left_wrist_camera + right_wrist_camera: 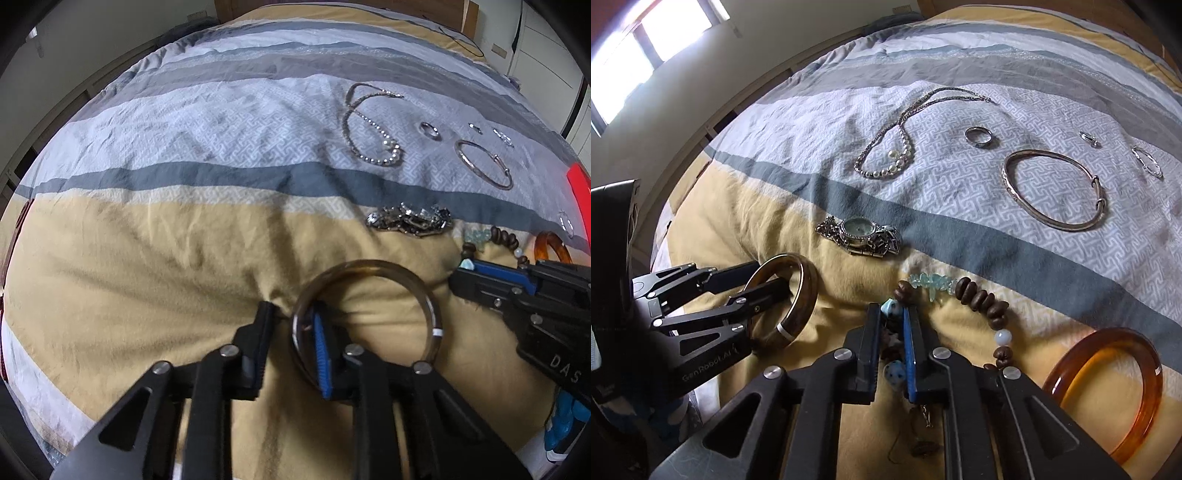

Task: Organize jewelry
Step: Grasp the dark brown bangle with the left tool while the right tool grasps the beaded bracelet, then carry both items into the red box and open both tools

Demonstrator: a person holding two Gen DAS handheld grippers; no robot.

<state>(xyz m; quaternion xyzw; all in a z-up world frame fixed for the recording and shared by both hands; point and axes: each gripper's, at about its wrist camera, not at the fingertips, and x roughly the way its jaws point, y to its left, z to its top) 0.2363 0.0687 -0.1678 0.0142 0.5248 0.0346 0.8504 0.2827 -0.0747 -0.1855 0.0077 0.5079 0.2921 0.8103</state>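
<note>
Jewelry is lying spread over a striped bedspread, and two hand-held grippers are working at its near edge. Nearest, the right gripper is pinching the beaded bracelet — its jaws drawn close on the blue and dark beads at the string's near end, while the brown beads and pale green chips are curving away past the fingertips. Beside it toward the left edge, the left gripper is clamping the rim of a brown wooden bangle, one finger outside the ring and the blue-padded one inside, jaws narrow on the band; the bangle is sitting tilted on the yellow stripe. Off toward the right edge an amber bangle is resting flat, apart from both grippers.

Further in, a silver watch is lying bunched where the yellow stripe is meeting the dark grey one. Beyond that, on the patterned pale band, a thin metal bangle is lying flat, with a silver ring just behind it and two small earrings — one and another — toward the right edge. Farthest, a pearl necklace is lying looped.
</note>
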